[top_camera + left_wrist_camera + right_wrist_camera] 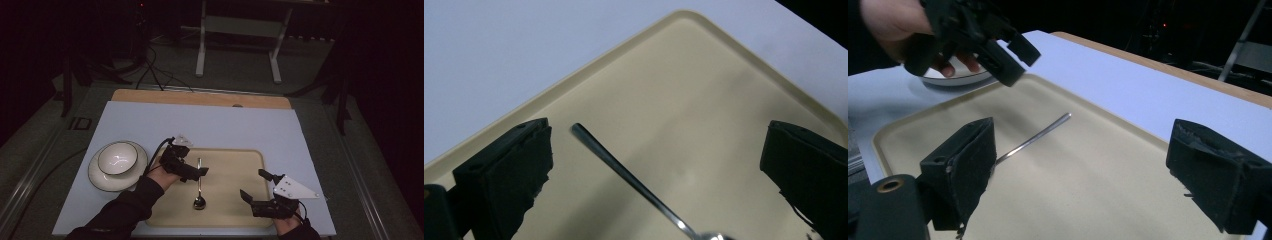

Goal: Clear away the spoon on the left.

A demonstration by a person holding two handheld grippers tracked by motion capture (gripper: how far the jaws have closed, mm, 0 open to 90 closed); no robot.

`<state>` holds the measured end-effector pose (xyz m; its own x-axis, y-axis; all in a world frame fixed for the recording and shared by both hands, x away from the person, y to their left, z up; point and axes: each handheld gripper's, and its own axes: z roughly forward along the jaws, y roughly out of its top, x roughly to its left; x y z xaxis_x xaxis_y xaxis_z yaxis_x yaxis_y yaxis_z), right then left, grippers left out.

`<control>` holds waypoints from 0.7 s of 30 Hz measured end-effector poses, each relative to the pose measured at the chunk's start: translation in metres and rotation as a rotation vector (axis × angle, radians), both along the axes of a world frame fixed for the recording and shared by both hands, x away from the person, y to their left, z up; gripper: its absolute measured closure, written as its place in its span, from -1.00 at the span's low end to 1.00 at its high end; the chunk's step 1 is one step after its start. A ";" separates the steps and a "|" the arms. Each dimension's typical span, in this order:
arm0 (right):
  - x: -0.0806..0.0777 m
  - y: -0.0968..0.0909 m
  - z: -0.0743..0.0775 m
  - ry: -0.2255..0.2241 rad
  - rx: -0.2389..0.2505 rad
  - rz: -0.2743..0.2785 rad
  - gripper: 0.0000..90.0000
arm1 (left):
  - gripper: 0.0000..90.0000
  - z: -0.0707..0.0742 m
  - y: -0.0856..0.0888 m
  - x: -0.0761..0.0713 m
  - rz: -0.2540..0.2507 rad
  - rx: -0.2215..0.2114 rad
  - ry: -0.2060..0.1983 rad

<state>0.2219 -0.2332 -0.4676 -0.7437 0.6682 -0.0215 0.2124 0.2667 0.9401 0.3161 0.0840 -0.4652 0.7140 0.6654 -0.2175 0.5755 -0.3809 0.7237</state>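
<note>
Both tongs stand wide, nothing between the pads of either. Left gripper (192, 172) hangs just above the handle end of the slim polished steel spoon (199, 186); through its own camera I see the handle tip (579, 129) lying free on the tray, nearer one pad, touching neither.

Spoon lies flat on the shallow cream plastic tray (240, 210), about mid-tray, bowl end toward me, handle pointing away. Tray sits on the pale blue tabletop (280, 125).

Handling, as I judge it: light, rigid, smooth metal, likely slippery under the pads. It lies low against the tray, so little of it stands up to bite on. Best hold looks to be across the narrow handle, about midway along, pads squarely on its two edges; the rounded bowl would probably squirt out. Not fragile.

Right gripper (257, 187) rests low at the tray's near right corner, jaws aimed across the tray toward the spoon (1035, 136), well apart from it.

Left forearm comes in from below, dark sleeve, wrist bent so the jaws tip forward and down. White ceramic bowl (117, 157) on its dark-rimmed plate (100, 177) stands left of the tray.
</note>
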 end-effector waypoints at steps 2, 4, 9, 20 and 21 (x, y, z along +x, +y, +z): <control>0.000 0.000 0.000 0.000 0.000 0.000 -0.72 | -0.97 0.004 0.004 -0.005 -0.006 -0.019 0.002; 0.000 0.000 0.000 0.001 0.001 0.000 -0.72 | -0.97 0.008 0.008 -0.010 -0.013 -0.022 -0.003; 0.000 0.000 0.000 0.000 -0.004 0.000 -0.72 | -0.97 0.016 0.016 -0.020 -0.029 -0.048 -0.024; -0.001 0.001 0.000 -0.003 -0.006 0.002 -0.72 | -0.97 0.031 0.039 -0.051 -0.068 -0.106 -0.122; -0.001 0.001 0.000 -0.003 -0.006 0.003 -0.72 | -0.97 0.031 0.041 -0.054 -0.074 -0.119 -0.127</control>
